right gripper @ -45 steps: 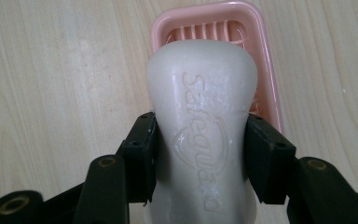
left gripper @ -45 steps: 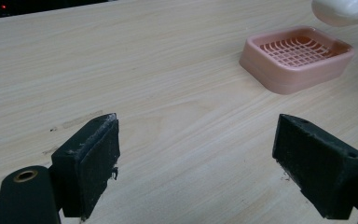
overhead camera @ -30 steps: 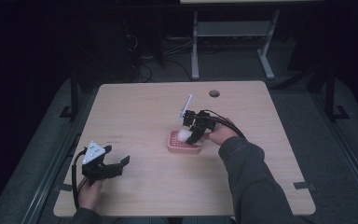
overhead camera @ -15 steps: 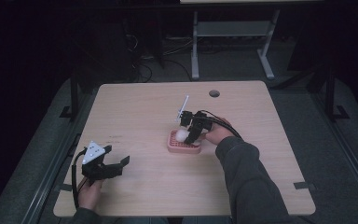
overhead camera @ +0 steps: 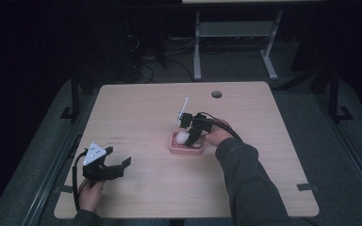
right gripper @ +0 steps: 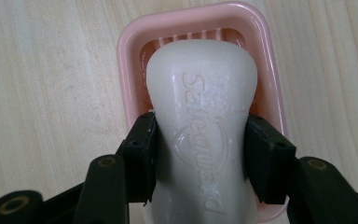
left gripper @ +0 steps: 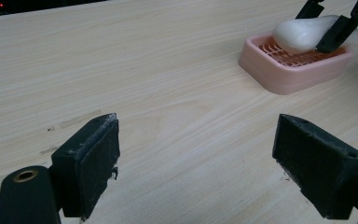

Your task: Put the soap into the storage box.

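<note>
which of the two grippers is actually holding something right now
The right gripper: its jaws are clamped on the white soap over the pink dish. The left gripper is open above bare table.

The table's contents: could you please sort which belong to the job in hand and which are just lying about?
In the job:
- bar of soap
- pink soap dish
- right gripper, clamped on the soap

Just about:
- left gripper, open over bare table
- cable hole

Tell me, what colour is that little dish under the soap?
Pink dish, clearest in the right gripper view.
</note>
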A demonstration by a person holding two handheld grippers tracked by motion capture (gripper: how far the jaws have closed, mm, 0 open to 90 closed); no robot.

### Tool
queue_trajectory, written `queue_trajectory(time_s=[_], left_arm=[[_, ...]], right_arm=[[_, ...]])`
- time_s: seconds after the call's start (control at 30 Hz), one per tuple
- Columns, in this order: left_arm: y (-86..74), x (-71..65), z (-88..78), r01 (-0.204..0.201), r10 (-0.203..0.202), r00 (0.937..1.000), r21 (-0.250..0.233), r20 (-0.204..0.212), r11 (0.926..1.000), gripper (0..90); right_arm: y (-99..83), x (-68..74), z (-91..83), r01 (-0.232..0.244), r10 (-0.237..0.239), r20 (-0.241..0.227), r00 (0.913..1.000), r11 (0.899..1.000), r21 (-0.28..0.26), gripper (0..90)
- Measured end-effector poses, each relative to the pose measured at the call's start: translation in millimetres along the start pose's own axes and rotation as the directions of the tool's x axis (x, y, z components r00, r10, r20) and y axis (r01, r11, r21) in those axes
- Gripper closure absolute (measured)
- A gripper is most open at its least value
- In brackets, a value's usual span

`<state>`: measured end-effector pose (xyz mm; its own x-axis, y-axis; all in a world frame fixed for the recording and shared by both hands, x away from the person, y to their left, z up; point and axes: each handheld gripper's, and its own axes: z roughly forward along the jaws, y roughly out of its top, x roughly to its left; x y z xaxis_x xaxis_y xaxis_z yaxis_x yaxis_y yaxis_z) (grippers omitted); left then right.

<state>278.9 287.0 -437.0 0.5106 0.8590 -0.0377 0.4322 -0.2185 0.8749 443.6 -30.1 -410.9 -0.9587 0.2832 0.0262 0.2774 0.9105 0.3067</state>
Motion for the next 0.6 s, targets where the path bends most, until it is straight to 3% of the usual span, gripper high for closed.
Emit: queue_trajectory(time_s=[0.6], left_arm=[[0.1, 1.0, -0.2, 0.001, -0.001, 1.0, 0.002, -0.003, 1.0, 14.1]], right_arm=[[4.2, -2.2, 7.2, -0.005, 0.005, 0.004, 1.0, 1.0, 0.005, 48.8]])
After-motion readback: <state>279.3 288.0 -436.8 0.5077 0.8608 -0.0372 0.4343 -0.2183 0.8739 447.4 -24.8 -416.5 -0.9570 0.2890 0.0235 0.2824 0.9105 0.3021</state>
